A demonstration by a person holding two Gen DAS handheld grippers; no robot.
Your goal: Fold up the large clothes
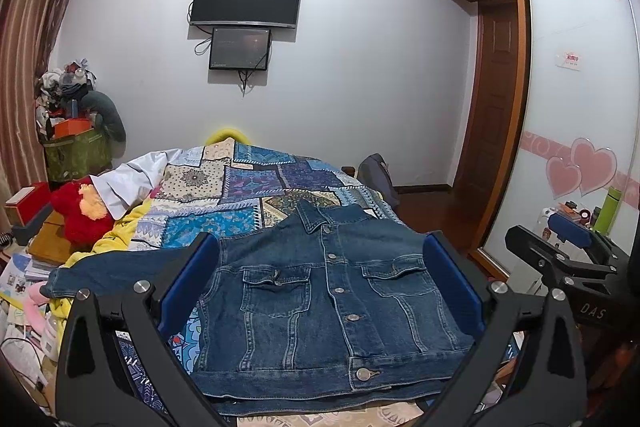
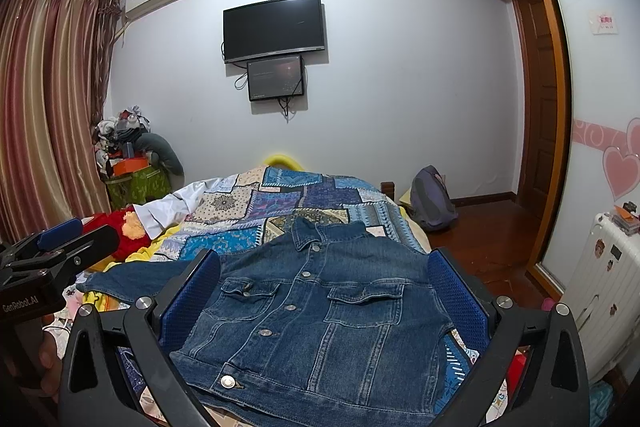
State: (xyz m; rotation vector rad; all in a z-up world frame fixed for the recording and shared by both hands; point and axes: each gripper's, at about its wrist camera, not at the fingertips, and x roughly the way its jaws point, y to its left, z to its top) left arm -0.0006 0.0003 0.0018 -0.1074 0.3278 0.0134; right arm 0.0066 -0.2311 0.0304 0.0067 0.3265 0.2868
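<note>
The bed (image 1: 256, 183), under its patchwork cover, carries the denim jacket (image 1: 332, 307), which lies front up and buttoned at the near end, collar pointing away from you and hem toward you. One sleeve (image 1: 116, 273) stretches out flat to the left; the right one is not visible, so it may be tucked under or hanging off the side. Both grippers hang above the near hem, touching nothing. Your left gripper (image 1: 320, 291) has its jaws spread wide and holds nothing, and your right gripper (image 2: 324, 303) is the same.

The step in hand looks like the first fold. You would do well to start with that outstretched left sleeve: pinch it near the cuff, lift only enough to clear the cloth, and lay it across the chest pockets so the side seam makes a straight line. Denim is stiff and heavy, so take a full bite of fabric, not just the edge, or it will likely slip.

Mind the edges. The jacket's right side runs close to the bed's right edge, with bare floor below, so pull folds inward. On the left, the red plush toy (image 1: 82, 211) and the yellow cloth (image 1: 116, 231) sit just beside the sleeve; swing low and short there. The far half of the bed lies open if you need room.
</note>
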